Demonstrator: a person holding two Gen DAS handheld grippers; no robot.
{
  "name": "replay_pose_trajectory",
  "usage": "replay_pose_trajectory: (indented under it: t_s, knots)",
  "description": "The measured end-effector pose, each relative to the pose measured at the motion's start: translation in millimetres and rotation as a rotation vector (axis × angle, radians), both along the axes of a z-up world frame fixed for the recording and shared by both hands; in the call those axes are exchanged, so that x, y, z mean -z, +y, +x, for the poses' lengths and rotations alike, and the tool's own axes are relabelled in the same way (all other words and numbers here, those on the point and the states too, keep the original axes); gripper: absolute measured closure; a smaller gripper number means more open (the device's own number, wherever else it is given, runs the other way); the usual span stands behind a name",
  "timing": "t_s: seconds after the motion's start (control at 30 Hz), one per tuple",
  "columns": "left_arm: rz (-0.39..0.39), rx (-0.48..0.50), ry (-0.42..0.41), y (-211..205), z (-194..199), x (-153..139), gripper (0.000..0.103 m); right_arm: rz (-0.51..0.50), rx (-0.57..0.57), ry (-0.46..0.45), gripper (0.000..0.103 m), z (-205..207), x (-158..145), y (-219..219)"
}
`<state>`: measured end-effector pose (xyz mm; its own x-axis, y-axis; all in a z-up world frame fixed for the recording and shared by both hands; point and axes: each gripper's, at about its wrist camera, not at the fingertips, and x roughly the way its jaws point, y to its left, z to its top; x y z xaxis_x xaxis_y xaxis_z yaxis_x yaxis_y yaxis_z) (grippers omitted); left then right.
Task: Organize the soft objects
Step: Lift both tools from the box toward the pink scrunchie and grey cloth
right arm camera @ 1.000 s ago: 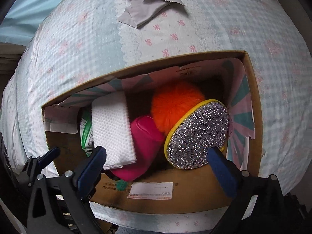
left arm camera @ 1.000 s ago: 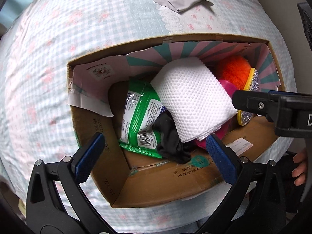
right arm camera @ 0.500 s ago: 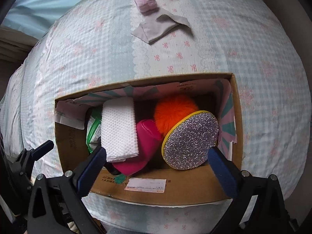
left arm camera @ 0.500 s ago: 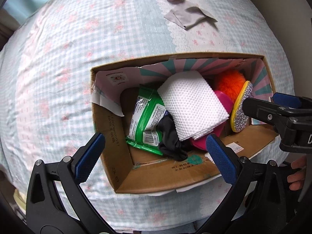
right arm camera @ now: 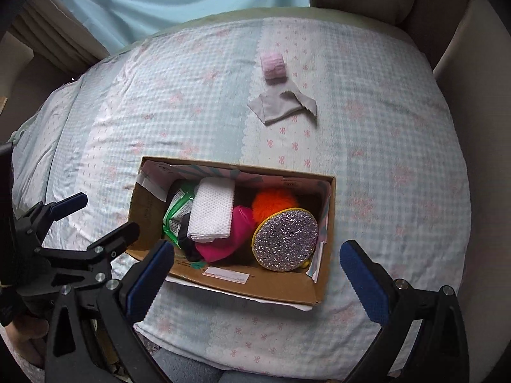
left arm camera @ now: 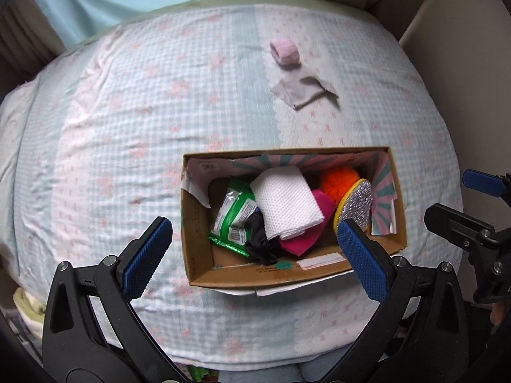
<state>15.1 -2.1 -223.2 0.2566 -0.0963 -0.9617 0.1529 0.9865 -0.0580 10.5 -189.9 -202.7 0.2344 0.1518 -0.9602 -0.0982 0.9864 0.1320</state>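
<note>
Nearest, two claws hang over the bed's front edge, both spread wide and holding nothing: the left claw with its blue pads on either side of the box's near wall, and the right claw likewise over the box's near rim. Each appears in the other's view, the right claw off to the side of the box and the left claw beside the box's left end.

Just beyond them sits one open cardboard box on the checked bedspread. Inside it lie six things, packed close: one green wipes packet at the left, one black cloth in front of it, one white textured towel lying across the middle, one pink pouch under the towel, one orange pompom at the back right, and one round glittery silver pad with a yellow rim leaning at the right end.

Farther up the bed, well apart from the box, lie one grey cloth and, just behind it, one small pink roll.

Compared with a second ago, both claws have pulled back and up: the box looks smaller and much more of the bed shows, including the curtain beyond. The box's contents have not shifted.
</note>
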Motion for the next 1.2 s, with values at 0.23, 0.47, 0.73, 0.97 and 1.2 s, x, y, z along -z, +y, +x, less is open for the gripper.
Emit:
replay_pose_trajectory:
  t_s: [0.23, 0.47, 0.73, 0.97, 1.2]
  knots:
    - [0.006, -0.039, -0.082, -13, -8, -59, 0.0, -0.042, -0.014, -0.152, 0.0, -13, -64, -12]
    - [-0.027, -0.077, -0.149, -22, 1, -103, 0.0, -0.027, 0.005, -0.247, 0.0, -1, -99, -32]
    - [-0.046, -0.078, -0.197, -32, 73, -116, 0.0, -0.042, -0.026, -0.277, 0.0, 46, -87, -42]
    - [-0.085, -0.055, -0.141, -43, 174, -84, 0.0, -0.028, -0.062, -0.254, 0.0, 109, -45, -38]
    - [-0.105, -0.02, -0.025, -66, 275, -17, 0.0, -0.057, -0.123, -0.197, 0.0, 167, 18, -23]
